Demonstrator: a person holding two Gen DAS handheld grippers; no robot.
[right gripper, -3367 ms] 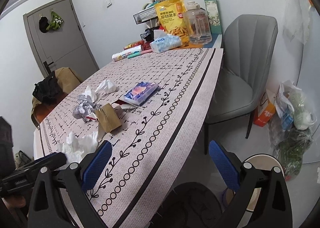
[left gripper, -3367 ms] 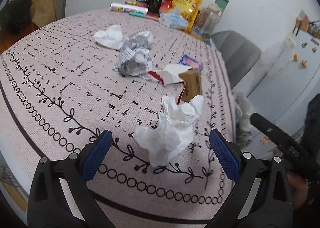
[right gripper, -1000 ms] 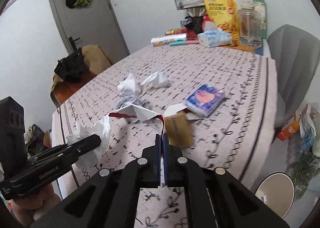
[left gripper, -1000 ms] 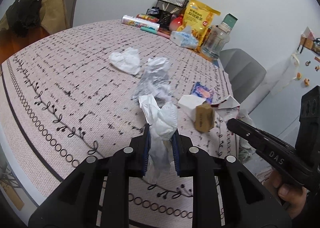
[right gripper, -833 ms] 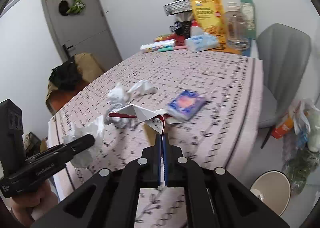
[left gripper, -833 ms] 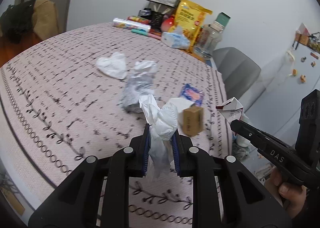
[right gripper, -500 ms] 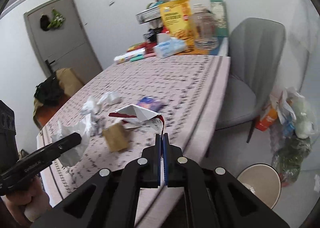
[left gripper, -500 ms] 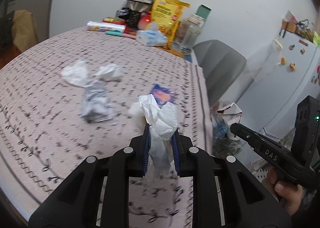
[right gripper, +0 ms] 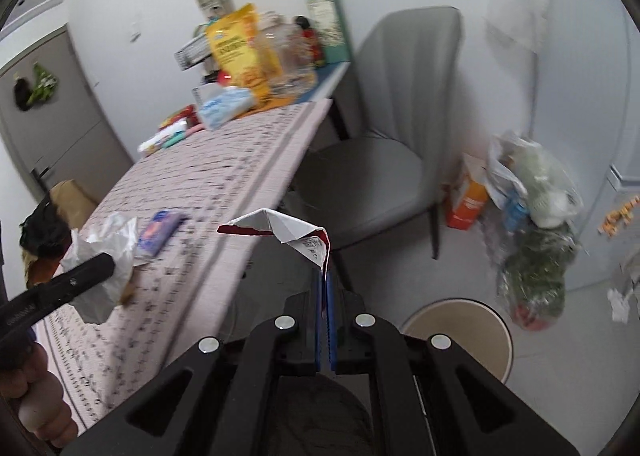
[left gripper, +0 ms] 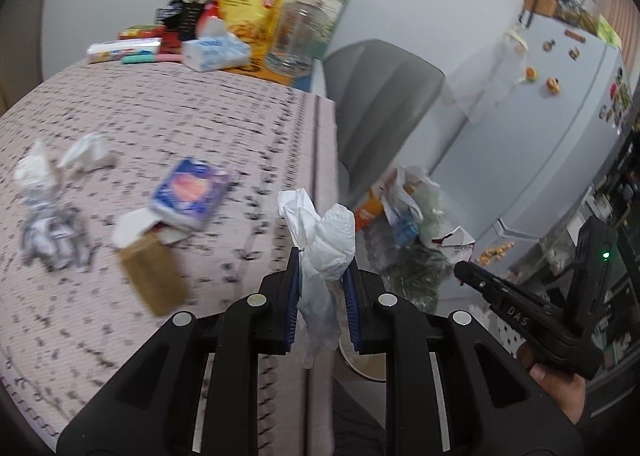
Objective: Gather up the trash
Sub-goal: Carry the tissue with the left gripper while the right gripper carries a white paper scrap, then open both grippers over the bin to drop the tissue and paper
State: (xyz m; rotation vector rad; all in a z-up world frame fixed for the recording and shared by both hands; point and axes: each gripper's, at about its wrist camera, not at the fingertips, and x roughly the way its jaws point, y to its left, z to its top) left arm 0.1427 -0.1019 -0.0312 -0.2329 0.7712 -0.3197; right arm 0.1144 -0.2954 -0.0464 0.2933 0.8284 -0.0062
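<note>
While both grippers hang past the near right edge of the table (left gripper: 224, 124), each carries one piece of trash. The left gripper (left gripper: 322, 296) is clenched on a crumpled white tissue (left gripper: 320, 240), which sticks up above the blue pads (left gripper: 293, 296) and trails below them. The right gripper (right gripper: 325, 320) is fully closed on the edge of a torn white-and-red wrapper (right gripper: 286, 230); the wrapper folds out to the left above the jaws. In the left wrist view, the right gripper sits to the right, held in a hand (left gripper: 560, 384).

A round bin (right gripper: 460, 332) stands on the floor, just right of the right gripper and near a grey chair (right gripper: 392, 128). Bags of refuse (right gripper: 532, 224) lie on the floor at the far right, beside an orange box (right gripper: 468, 200).

More trash remains on the table: a brown box (left gripper: 154, 276) near the edge, a printed paper wad (left gripper: 52, 232) to its left, and two white tissues (left gripper: 88, 152) farther back. A blue tissue pack (left gripper: 188, 194) lies between them and the edge. Snack bags, a jar and a tissue box (left gripper: 214, 52) crowd the far end.
</note>
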